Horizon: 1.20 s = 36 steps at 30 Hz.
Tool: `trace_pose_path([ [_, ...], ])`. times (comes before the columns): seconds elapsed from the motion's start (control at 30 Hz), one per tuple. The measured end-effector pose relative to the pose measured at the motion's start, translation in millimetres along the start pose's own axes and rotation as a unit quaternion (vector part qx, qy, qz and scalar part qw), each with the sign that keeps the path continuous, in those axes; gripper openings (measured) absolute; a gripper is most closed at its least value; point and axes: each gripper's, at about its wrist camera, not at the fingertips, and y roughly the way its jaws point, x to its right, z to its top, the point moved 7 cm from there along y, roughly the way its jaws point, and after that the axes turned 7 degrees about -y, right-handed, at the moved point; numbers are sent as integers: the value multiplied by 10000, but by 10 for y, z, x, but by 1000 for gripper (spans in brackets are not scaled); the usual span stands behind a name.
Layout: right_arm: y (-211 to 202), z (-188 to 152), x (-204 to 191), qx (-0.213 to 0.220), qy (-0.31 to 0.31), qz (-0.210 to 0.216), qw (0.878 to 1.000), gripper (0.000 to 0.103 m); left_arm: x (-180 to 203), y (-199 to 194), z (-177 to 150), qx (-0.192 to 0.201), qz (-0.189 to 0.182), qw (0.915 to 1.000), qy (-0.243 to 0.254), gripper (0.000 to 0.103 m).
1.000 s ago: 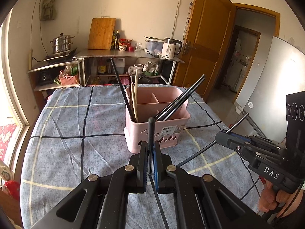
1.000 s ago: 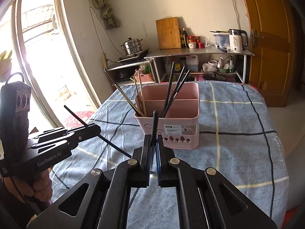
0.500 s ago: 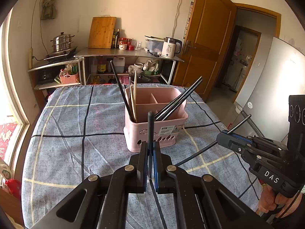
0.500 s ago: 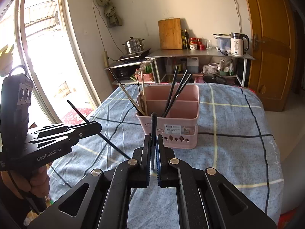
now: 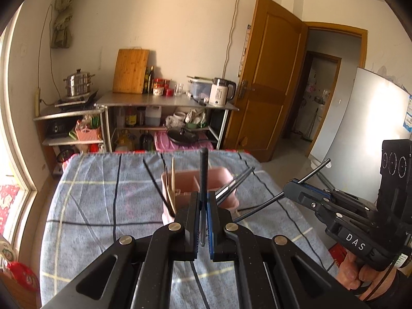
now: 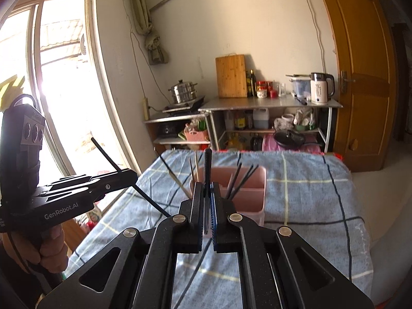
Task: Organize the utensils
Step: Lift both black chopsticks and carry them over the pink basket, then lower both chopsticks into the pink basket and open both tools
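A pink utensil caddy (image 5: pixel 219 177) (image 6: pixel 253 198) stands on the blue checked tablecloth with several black and wooden chopsticks leaning in its compartments. My left gripper (image 5: pixel 204 200) is shut on a black chopstick (image 5: pixel 203 170) that stands upright in front of the caddy. My right gripper (image 6: pixel 207 193) is shut on another black chopstick (image 6: pixel 207 164), also upright. Each gripper shows in the other's view: the right gripper (image 5: pixel 288 189) at the right with its chopstick slanting, the left gripper (image 6: pixel 134 176) at the left.
The tablecloth (image 5: pixel 103 193) covers the table to its far edge. Behind stand a metal shelf unit (image 5: pixel 164 103) with a kettle, jars and a cutting board, and a steamer pot (image 5: pixel 78 82). A wooden door (image 5: pixel 267 77) is at the right, a window (image 6: pixel 64 90) at the left.
Both grippers have risen with their chopsticks, so the caddy and table sit lower and look smaller in both views. Both stay shut on their chopsticks.
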Motion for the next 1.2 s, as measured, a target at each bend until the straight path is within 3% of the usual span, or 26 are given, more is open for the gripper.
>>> trace_pose_path([
  [0.37, 122, 334, 90, 352, -15, -131, 9993, 4, 44, 136, 466, 336, 90, 9993, 135, 4],
  [0.83, 503, 47, 109, -6, -15, -129, 9999, 5, -127, 672, 218, 52, 271, 9995, 167, 4],
  [1.2, 813, -190, 163, -463, 39, -113, 9989, 5, -352, 1123, -6, -444, 398, 9982, -26, 5],
])
